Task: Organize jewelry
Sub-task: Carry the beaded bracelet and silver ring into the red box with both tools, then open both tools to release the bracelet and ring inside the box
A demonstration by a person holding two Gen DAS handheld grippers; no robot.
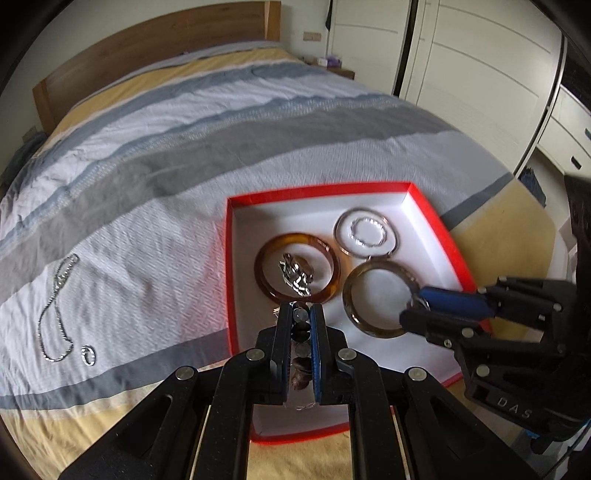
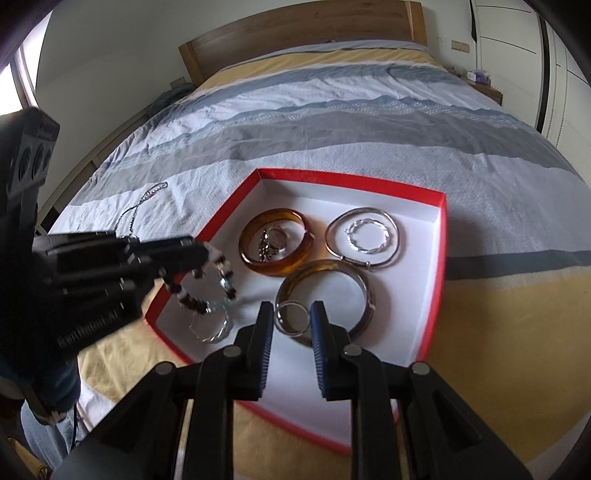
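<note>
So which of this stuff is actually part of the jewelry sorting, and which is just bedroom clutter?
Part of the job:
red box
amber bangle
silver bangle
beaded bracelet in left claw
small ring in right claw
chain necklace
loose ring

Lying about:
bedspread
headboard
wardrobe

Bedroom, daylight. Wooden headboard against white wall. Striped grey, blue, yellow bedspread covers bed. White wardrobe doors right; window left.

Left gripper angled down, jaws clamped narrow, right gripper angled down, jaws slightly parted, clamped
</note>
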